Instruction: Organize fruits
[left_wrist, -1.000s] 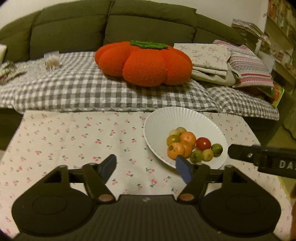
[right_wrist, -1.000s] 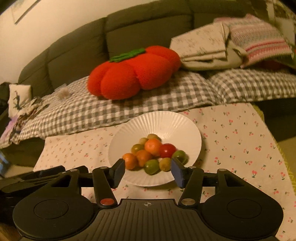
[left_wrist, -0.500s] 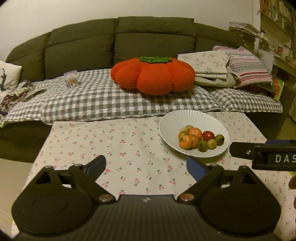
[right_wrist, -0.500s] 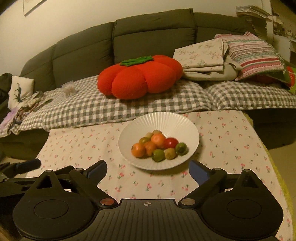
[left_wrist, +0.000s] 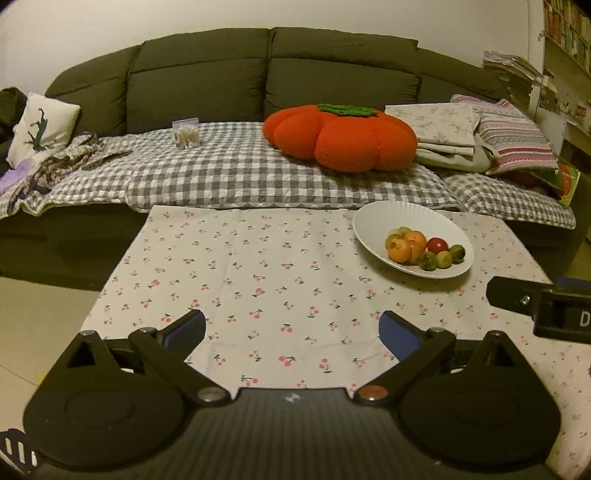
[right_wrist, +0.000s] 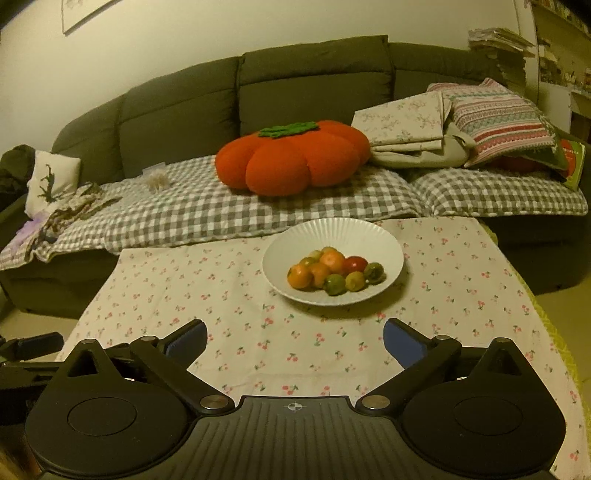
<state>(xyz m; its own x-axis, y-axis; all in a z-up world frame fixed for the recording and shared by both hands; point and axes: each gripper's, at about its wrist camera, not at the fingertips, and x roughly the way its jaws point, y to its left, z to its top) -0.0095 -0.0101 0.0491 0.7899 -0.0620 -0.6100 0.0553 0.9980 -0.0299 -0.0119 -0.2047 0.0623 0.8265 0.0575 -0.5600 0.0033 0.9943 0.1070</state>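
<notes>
A white ribbed plate (left_wrist: 388, 212) (right_wrist: 332, 229) stands on the cherry-print tablecloth (left_wrist: 277, 266), on its far right part. It holds a heap of small fruits (left_wrist: 421, 249) (right_wrist: 332, 273): orange ones, green ones and a red one (right_wrist: 355, 264). My left gripper (left_wrist: 291, 325) hovers over the near cloth, left of the plate and well short of it. Its jaws are opening wide with nothing between them. My right gripper (right_wrist: 293, 332) faces the plate from the near side, also opening wide and holding nothing. Its finger (left_wrist: 517, 299) shows at the right edge of the left wrist view.
Behind the table is a dark green sofa (left_wrist: 258, 74) covered by a grey checked blanket (left_wrist: 240, 173). On it lie an orange pumpkin cushion (left_wrist: 343, 136), folded linens and a striped pillow (left_wrist: 517, 140). The floor (left_wrist: 37, 314) drops off left of the table.
Both grippers have pulled back from the plate, which now looks smaller and farther away. Both sets of jaws have spread from partly closed to wide apart.
</notes>
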